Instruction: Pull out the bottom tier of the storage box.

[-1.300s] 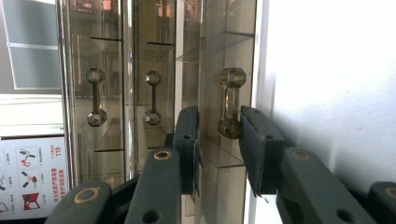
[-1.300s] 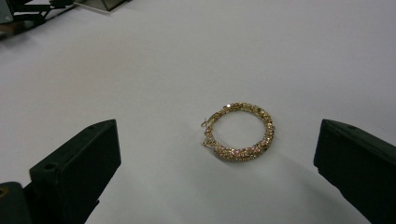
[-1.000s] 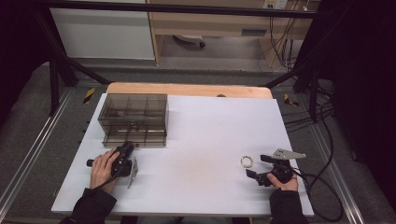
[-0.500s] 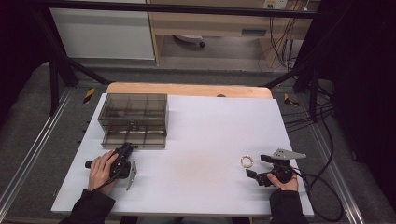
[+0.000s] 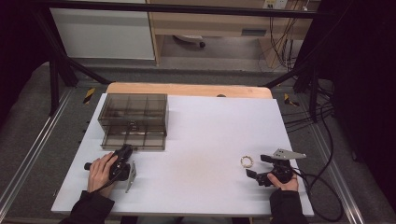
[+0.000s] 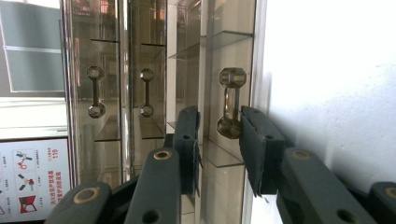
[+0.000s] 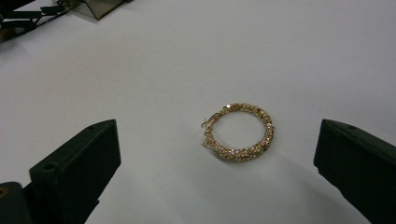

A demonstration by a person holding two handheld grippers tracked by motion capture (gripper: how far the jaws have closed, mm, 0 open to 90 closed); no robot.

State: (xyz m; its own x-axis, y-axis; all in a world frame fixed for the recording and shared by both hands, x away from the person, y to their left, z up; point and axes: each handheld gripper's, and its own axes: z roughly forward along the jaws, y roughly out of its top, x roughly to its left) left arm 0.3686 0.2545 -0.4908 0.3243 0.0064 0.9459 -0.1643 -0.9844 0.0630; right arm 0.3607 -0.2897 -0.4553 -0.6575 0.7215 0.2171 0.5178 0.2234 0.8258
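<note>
A smoky clear drawer cabinet (image 5: pixel 133 121) stands at the table's far left. My left gripper (image 5: pixel 126 150) lies on its side against the cabinet's front. In the left gripper view its jaws (image 6: pixel 218 135) flank the lowest drawer's handle (image 6: pixel 230 100). One pad is at the knob and a gap shows on the other side, so it is open. A gold, stone-set bracelet (image 5: pixel 246 162) lies flat on the white table at the right. My right gripper (image 5: pixel 257 166) rests just behind it. Its jaws (image 7: pixel 218 154) stand wide open, with the bracelet (image 7: pixel 236 153) ahead between them.
The white table top (image 5: pixel 205 140) covers a wooden table; its far wooden edge (image 5: pixel 187 89) shows behind. Two more drawer handles (image 6: pixel 95 91) show through the cabinet. Black cables (image 5: pixel 322 186) trail off the right edge. Metal frame rails run along both sides.
</note>
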